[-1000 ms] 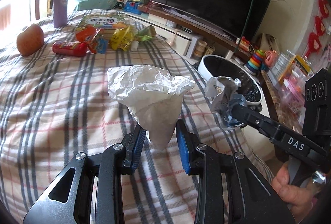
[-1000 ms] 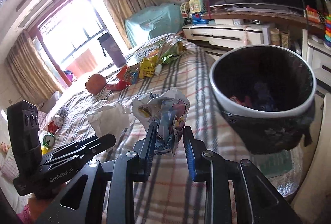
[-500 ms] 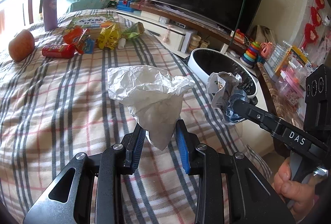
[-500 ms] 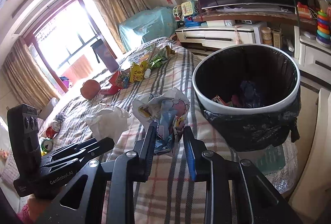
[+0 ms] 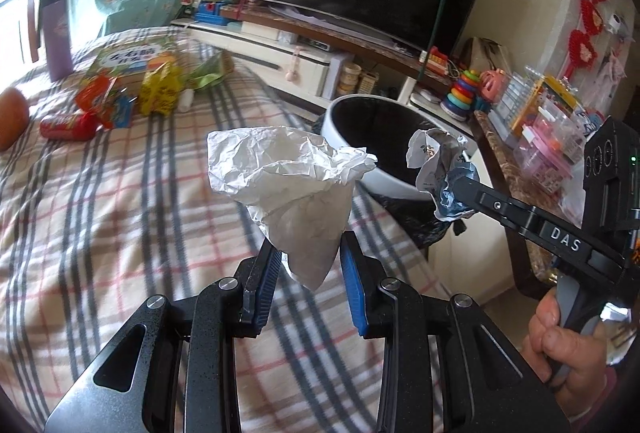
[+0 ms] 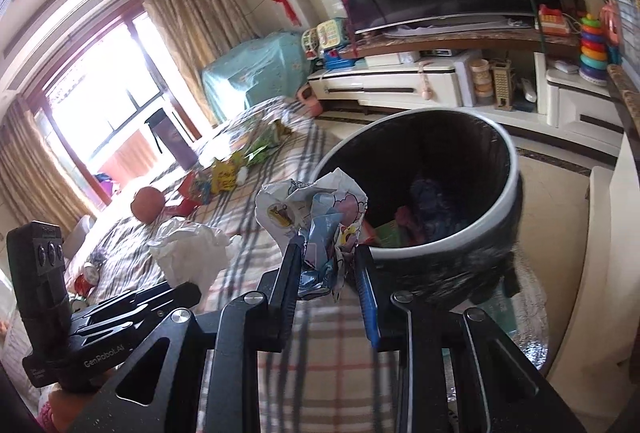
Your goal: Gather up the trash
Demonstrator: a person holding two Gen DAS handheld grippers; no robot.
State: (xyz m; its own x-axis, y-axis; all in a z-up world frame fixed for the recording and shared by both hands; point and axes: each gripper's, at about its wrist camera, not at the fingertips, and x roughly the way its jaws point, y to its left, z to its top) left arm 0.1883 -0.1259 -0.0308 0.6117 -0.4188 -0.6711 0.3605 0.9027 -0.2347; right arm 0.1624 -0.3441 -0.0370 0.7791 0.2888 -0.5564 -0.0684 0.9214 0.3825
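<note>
Both grippers have moved closer to the black bin [image 6: 448, 193]. Right gripper [image 6: 326, 273], clamped on a crinkly printed wrapper [image 6: 316, 217], is nearest, just beside the round white rim. Left gripper [image 5: 306, 265] pinches soft white crumpled paper [image 5: 288, 185] above the checked blanket [image 5: 120, 213].

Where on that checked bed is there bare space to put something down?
The checked blanket is bare across its near middle, between the snack wrappers and the bin. The far end is crowded: wrappers, a red can, a picture book. The bin's mouth is open.
</note>
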